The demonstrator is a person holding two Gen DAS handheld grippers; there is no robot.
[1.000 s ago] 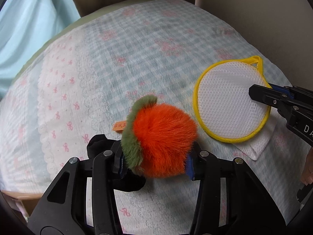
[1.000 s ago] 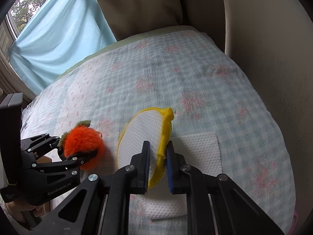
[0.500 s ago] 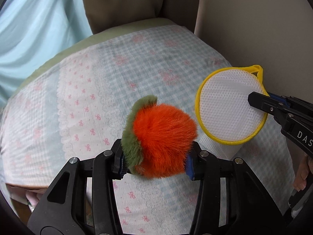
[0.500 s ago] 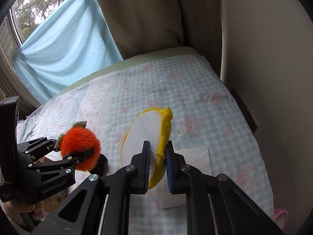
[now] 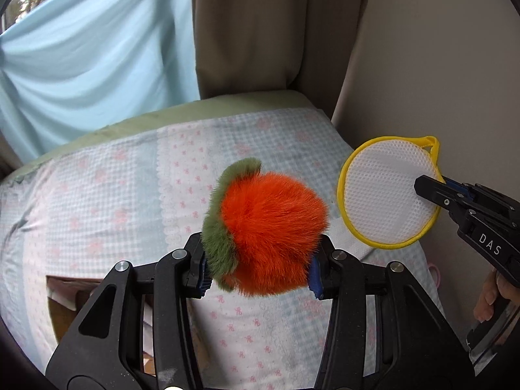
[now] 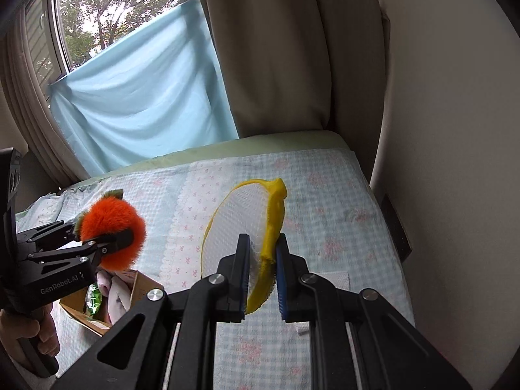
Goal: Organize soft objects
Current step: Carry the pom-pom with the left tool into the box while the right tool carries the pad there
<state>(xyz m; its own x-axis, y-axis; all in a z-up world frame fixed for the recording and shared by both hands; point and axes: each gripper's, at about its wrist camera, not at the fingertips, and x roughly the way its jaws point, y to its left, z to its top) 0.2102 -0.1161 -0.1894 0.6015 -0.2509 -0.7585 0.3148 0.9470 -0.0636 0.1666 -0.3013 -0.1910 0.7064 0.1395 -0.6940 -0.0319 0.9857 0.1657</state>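
The left hand-held gripper (image 5: 256, 271) clamps an orange plush ball (image 5: 271, 234) above the bed (image 5: 130, 195), hiding the bedding beneath. The right hand-held gripper (image 6: 262, 279) pinches a yellow-rimmed mesh pad (image 6: 240, 224) in the air; a cardboard box (image 6: 107, 302) is partly hidden, a blue cloth (image 6: 143, 97) beyond.

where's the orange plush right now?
The orange plush is clamped in the left hand-held gripper, held above the bed; in the right wrist view it's far left, beside the yellow-rimmed mesh pad.
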